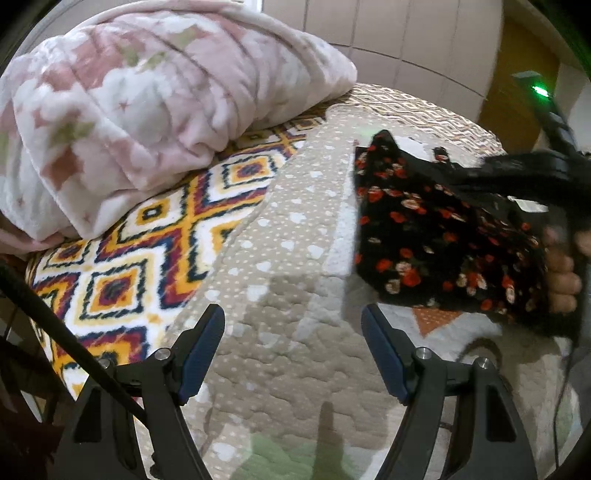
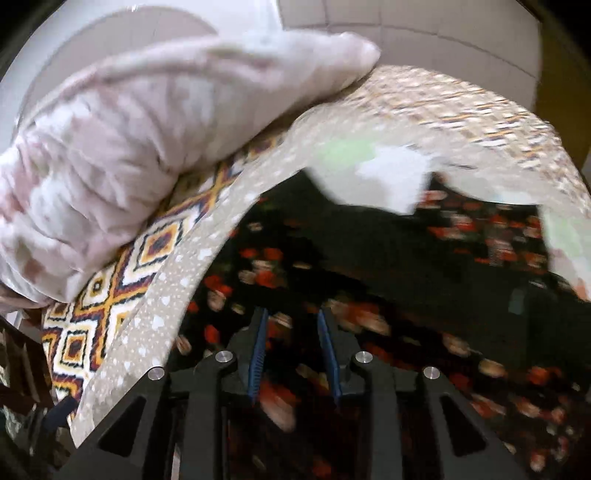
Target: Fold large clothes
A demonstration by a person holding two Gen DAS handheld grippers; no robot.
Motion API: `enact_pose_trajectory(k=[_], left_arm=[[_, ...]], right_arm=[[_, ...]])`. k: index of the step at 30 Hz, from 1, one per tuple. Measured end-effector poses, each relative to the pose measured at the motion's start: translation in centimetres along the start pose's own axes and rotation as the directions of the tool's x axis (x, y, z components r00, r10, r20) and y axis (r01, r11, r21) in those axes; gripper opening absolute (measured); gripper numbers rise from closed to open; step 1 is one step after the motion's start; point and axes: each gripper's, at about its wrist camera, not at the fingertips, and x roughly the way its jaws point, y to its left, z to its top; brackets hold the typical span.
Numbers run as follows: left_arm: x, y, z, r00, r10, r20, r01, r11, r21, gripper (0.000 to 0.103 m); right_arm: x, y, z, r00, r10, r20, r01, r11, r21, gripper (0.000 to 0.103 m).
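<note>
A black garment with red and cream flowers (image 1: 443, 236) lies bunched on the right of the bed's beige heart-dotted quilt (image 1: 288, 229). My left gripper (image 1: 292, 312) hovers open above bare quilt, left of the garment, with nothing between its fingers. A hand (image 1: 561, 280) holds the other tool at the garment's right edge. In the right wrist view, which is blurred, the floral garment (image 2: 406, 295) fills the lower half. My right gripper (image 2: 291, 314) stands over it with its jaws a little apart. Both blue pads (image 2: 260, 343) show, and cloth is seen through the gap.
A rolled pink and white plush blanket (image 1: 147, 110) sits at the back left on a bright diamond-patterned cover (image 1: 147, 258). A tiled wall (image 1: 406, 33) rises behind the bed. A black cable (image 1: 55, 332) crosses the lower left. The bed's edge drops off at the left.
</note>
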Motion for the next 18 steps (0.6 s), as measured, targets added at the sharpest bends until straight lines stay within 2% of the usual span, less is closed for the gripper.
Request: enact_pose_trajectory(k=[3,5,9,11,12,14,18], left_arm=[[0.2,-1.4,-0.2,1.000,-0.008,-0.013,0.008,1.000,0.023,0.075],[0.2,-2.3,-0.4,1.000,-0.017,-0.018,0.018,0.999,0.035,0.075],[0.0,-4.5,-0.6,1.000,-0.023,-0.021,0.025,0.997,0.075,0.075],[-0.2,-5.5,-0.7,1.000,-0.017,-0.020,0.019,0.995,0.102,0.075],[-0.3,-5.9,-0.7,1.000,-0.012,-0.019,0.014,0.993,0.114,0.075],[-0.3,-6.5,-0.7,1.000,-0.005,-0.022,0.008,0.992,0.128,0.075],[-0.3,-7.8,-0.8,1.000,-0.002,-0.021,0.005,0.989,0.150,0.075]], right_arm=[[-3.1,-4.2,-2.3,0.998,-0.053,0.031,0.052,0.998,0.032,0.035],[-4.4,-7.6,-4.1,0.992,-0.121,0.035,0.118,0.991,0.068,0.035],[-4.7,-15.6,-7.7,0.969,-0.245,-0.030,0.246,0.953,0.175,0.034],[-5.7,-18.6,-8.9,0.986,-0.165,-0.002,0.160,0.954,0.253,0.030],[-6.4,-19.7,-9.4,0.987,-0.160,0.011,0.150,0.943,0.296,0.029],[-7.8,-20.6,-10.0,0.984,-0.178,0.031,0.158,0.931,0.330,0.030],[-10.2,-20.1,-11.2,0.978,-0.200,0.054,0.171,0.929,0.329,0.032]])
